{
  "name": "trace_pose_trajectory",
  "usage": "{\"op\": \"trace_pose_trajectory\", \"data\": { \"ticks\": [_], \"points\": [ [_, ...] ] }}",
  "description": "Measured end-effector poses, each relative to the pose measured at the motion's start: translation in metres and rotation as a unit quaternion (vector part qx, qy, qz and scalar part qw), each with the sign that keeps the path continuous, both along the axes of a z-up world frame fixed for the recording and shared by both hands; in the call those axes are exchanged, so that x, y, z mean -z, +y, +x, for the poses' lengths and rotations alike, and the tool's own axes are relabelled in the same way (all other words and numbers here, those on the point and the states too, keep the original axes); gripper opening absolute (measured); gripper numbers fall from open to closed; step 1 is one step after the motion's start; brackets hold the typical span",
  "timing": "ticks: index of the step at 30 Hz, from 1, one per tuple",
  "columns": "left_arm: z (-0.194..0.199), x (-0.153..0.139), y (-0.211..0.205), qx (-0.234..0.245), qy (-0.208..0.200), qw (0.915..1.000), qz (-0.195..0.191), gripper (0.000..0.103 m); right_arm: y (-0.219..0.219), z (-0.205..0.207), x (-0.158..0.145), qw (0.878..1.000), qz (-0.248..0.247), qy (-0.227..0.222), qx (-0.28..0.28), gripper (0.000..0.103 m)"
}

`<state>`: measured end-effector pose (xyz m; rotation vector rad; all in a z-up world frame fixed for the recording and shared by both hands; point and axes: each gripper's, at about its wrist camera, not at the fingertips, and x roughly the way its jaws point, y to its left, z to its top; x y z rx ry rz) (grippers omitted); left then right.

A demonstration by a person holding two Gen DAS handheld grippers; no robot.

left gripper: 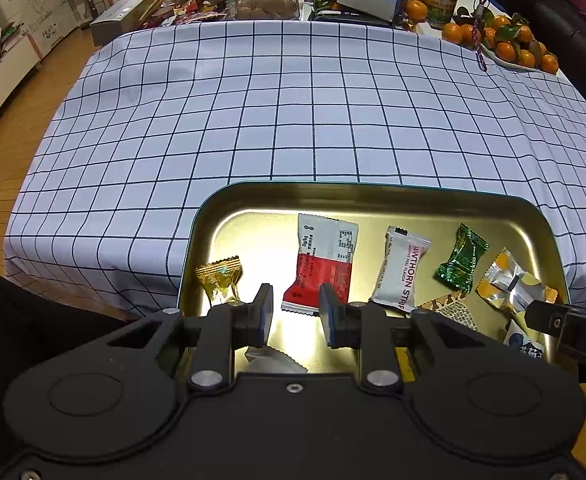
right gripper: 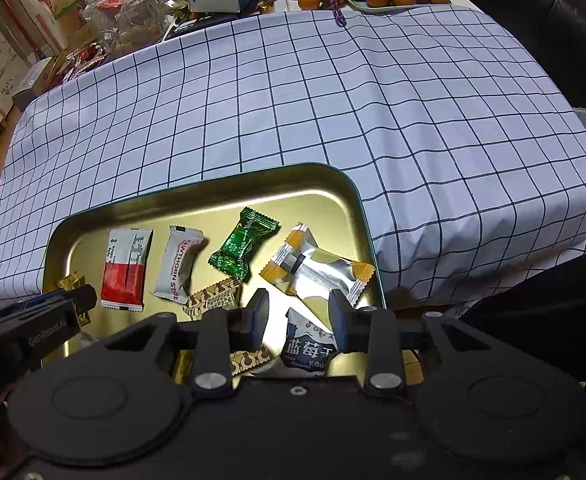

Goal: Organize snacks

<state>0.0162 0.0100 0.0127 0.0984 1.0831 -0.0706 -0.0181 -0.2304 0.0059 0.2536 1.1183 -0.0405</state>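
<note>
Across the lower half of the left wrist view lies the gold tray (left gripper: pixel 229 200), its snacks spread left to right: a gold-wrapped candy (left gripper: pixel 219 278) at the lower left, a red-and-white packet (left gripper: pixel 325 258) near the middle, a white hawthorn strip (left gripper: pixel 401 268), a green candy (left gripper: pixel 461 260) and an orange-and-silver packet (left gripper: pixel 509 280) toward the lower right. The left gripper (left gripper: pixel 295 308) hangs over the tray floor with its jaws partly apart and nothing between them; its right finger overlaps the foot of the red-and-white packet in the picture, though whether it touches cannot be told. In the right wrist view the right gripper (right gripper: pixel 299 312) is likewise parted and empty-handed, poised above a blueberry packet (right gripper: pixel 307 350) at the bottom centre, with a brown patterned bar (right gripper: pixel 213 298) just to its left. No snack lies on the checked tablecloth (left gripper: pixel 293 100), which fills the upper part of both views. As I judge it, all the snacks are in the tray and the step in hand is choosing one to pick or straighten. The next move calls for lowering one gripper squarely over a single wrapper and closing on its crimped edge without dragging neighbours.
</note>
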Motion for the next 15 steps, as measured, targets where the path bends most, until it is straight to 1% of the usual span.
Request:
{"op": "trace_pose_trajectory", "data": {
  "ticks": [15],
  "points": [
    [0.0019,0.0023,-0.0011,0.001,0.013,0.9999,-0.003,0.036,-0.0001,0.0026,0.0026,1.000,0.002,0.005,-0.006,0.035]
  ]
}}
